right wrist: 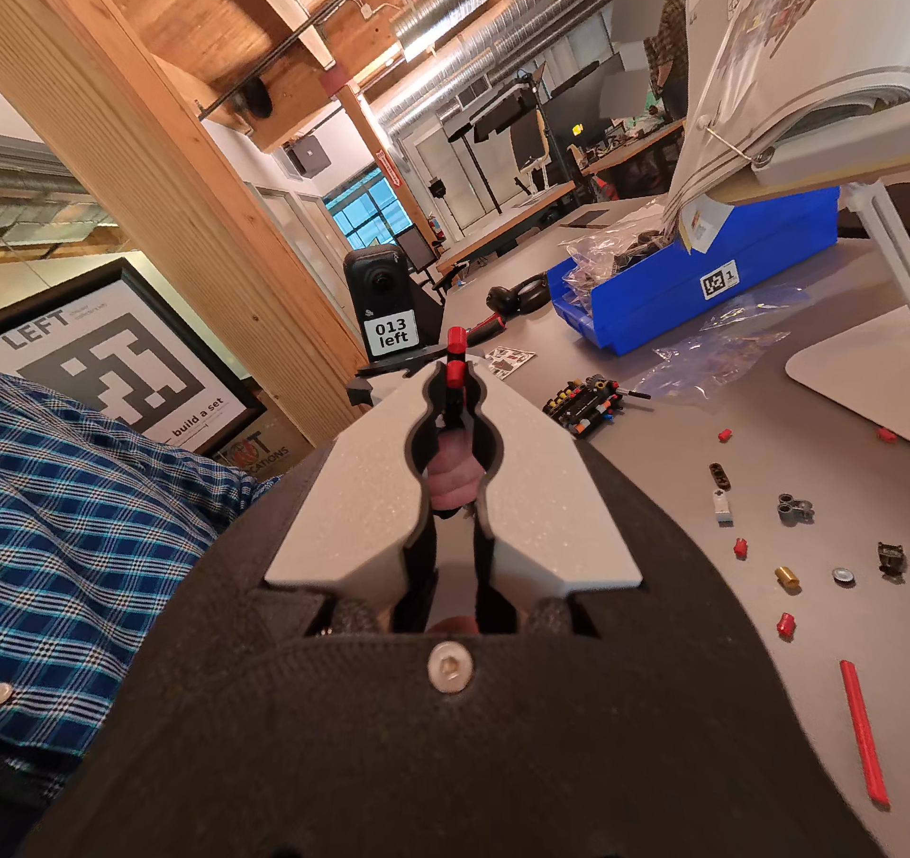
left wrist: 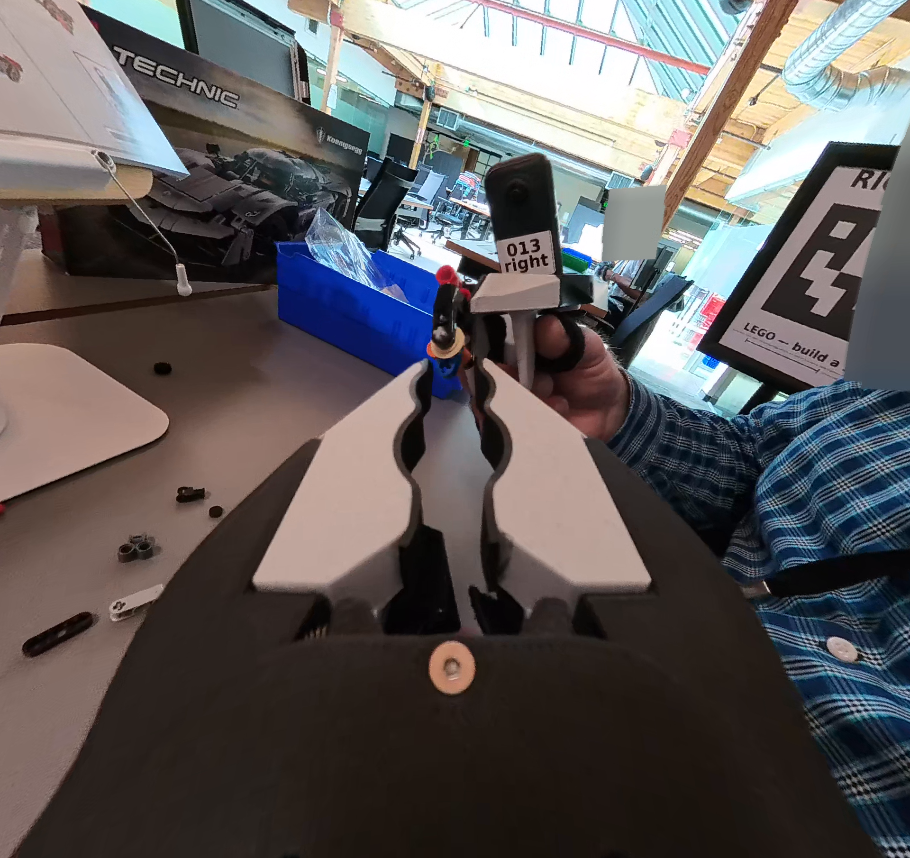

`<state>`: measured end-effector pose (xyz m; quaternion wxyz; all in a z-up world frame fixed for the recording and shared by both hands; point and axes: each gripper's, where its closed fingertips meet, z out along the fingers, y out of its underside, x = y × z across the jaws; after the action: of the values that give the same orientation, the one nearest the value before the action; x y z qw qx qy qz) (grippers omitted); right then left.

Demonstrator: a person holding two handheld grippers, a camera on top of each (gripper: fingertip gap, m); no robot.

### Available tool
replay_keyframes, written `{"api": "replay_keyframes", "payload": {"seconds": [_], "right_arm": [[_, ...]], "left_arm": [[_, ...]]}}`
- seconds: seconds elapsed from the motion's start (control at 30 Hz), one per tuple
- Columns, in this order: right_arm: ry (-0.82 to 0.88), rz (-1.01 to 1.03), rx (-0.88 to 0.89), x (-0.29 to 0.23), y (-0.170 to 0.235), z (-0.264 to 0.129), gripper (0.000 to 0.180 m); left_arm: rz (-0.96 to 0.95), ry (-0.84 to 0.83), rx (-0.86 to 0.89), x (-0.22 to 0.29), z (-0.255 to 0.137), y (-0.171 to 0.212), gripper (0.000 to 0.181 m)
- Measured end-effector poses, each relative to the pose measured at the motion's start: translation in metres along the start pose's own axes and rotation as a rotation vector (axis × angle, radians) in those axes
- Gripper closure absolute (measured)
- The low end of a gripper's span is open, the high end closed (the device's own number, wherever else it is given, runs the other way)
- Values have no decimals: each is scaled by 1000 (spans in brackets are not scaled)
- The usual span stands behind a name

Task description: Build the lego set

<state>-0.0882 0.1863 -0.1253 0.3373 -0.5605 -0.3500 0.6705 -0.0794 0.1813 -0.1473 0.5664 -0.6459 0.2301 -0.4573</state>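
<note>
A small lego assembly, a black beam with red pins, a tan disc and a blue and orange end, is held in the air between both grippers. My left gripper has its jaws drawn in around the blue and orange end. My right gripper is shut on the black beam just below the red pins; it also shows in the left wrist view, held by a hand. A larger black assembly with coloured pins lies on the grey table.
A blue bin with plastic bags stands at the back. Loose parts lie on the table: a red axle, red pins, a gold piece, grey and black connectors. A white stand base holds a booklet. The grippers are tip to tip, or close to it. The gold piece is about equally far from each gripper, around 20 cm.
</note>
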Motion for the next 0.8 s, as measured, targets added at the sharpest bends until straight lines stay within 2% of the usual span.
{"api": "replay_keyframes", "payload": {"seconds": [0.3, 0.57, 0.67, 0.8], "right_arm": [[12, -7, -1, 2, 0, -1, 175], [20, 7, 7, 5, -1, -3, 176], [22, 24, 19, 5, -3, -3, 175], [39, 30, 30, 6, -4, -3, 176]], "left_arm": [[-7, -1, 3, 0, 1, 1, 170], [-9, -62, 14, -12, -2, 0, 150], [164, -203, -16, -20, -3, -1, 140], [475, -366, -76, -16, 0, -4, 140]]}}
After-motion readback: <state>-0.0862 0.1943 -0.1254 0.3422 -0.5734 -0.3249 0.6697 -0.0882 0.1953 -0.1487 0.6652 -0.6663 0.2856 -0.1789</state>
